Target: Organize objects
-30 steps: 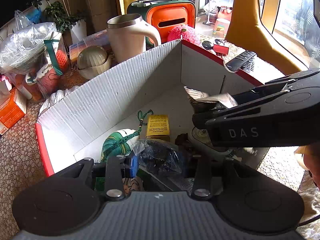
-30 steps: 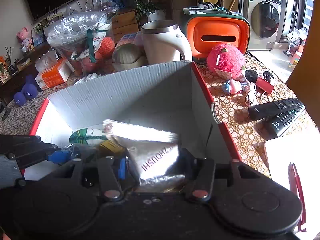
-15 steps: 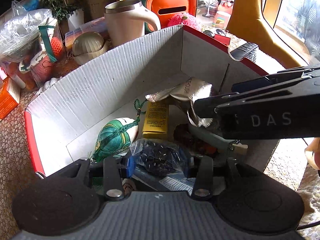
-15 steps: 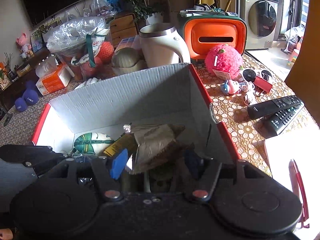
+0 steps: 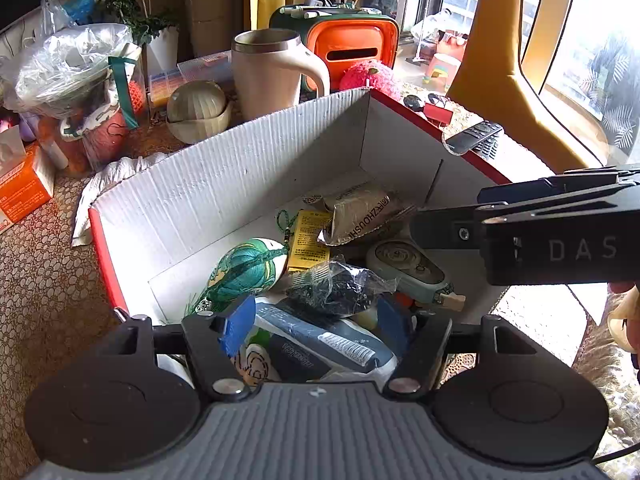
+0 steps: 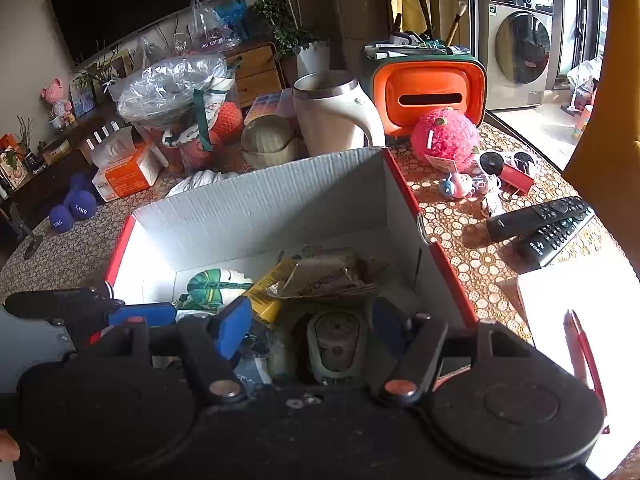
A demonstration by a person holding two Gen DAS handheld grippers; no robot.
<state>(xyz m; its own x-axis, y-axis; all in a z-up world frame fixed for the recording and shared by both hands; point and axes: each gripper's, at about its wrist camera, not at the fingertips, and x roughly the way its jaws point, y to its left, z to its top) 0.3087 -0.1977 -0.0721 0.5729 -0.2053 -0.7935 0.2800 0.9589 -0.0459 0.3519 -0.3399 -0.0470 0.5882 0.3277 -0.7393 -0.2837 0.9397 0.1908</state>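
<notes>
My left gripper (image 5: 316, 320) hangs with its blue pads spread and nothing between them, just above the crinkly dark packet (image 5: 340, 286) at the near end of the cardboard box (image 5: 208, 196). My right gripper (image 6: 310, 326) is likewise released, and the foil pouch (image 5: 360, 218) lies free ahead of it, on top of the yellow carton (image 5: 310, 240) and just beyond the green tape dispenser (image 6: 336, 344). I judge the drop done, so I would lift both tools straight up to avoid snagging the box walls, then pick the next loose item. Beyond the box, left to right, the lace-patterned tablecloth (image 6: 460, 216) carries an orange tissue box (image 6: 128, 172), a cream jug (image 6: 332, 116), a pink plush (image 6: 444, 138) and two remotes (image 6: 548, 220), with a washing machine (image 6: 516, 44) behind.
</notes>
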